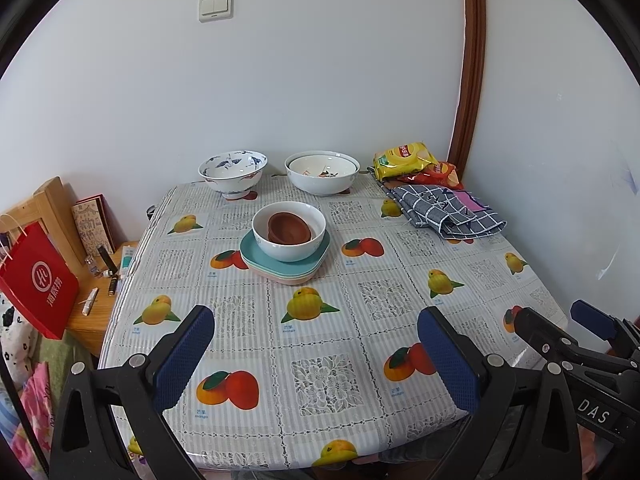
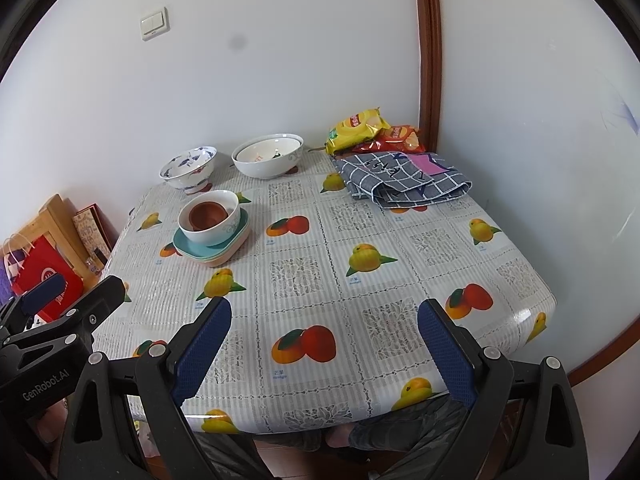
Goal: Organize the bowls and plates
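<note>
Waiting wide open and empty, the left gripper (image 1: 316, 354) and right gripper (image 2: 324, 348) should grab bowls gently by the rim, starting with the blue bird bowl (image 1: 233, 173).

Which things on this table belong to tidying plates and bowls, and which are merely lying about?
Job: stacked plates, white bowl, brown bowl inside it, blue-patterned bowl, nested white bowls.

Lying about: snack packets, checked cloth, red bag.
</note>
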The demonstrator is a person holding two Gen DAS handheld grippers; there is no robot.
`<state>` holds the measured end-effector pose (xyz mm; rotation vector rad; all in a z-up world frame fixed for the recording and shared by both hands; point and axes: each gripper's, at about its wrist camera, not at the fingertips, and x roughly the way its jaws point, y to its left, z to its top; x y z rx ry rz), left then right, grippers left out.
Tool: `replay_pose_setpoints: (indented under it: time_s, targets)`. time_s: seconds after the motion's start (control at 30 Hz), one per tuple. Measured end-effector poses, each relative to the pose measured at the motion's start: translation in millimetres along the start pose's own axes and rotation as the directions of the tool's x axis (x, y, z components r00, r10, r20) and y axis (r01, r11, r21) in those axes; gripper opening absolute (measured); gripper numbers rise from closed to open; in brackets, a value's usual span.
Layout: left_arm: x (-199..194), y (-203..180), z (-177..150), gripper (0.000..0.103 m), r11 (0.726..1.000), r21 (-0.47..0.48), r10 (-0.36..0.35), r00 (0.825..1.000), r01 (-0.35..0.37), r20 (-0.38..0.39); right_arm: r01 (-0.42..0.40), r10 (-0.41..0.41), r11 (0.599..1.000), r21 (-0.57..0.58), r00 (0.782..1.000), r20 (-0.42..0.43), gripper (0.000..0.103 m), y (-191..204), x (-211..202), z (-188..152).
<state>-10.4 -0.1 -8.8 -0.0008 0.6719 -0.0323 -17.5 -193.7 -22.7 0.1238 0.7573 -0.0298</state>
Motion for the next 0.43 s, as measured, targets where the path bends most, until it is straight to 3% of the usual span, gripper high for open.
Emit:
replay_pose_setpoints:
  time_s: [0.43]
  targets:
    - [-0.2, 0.3, -0.4, 0.103, 1.000, 0.001, -0.001, 1.000, 0.001, 0.006, -0.003, 0.003, 1.000, 0.000, 1.000, 0.007, 0.093, 3.2, -1.9, -1.2]
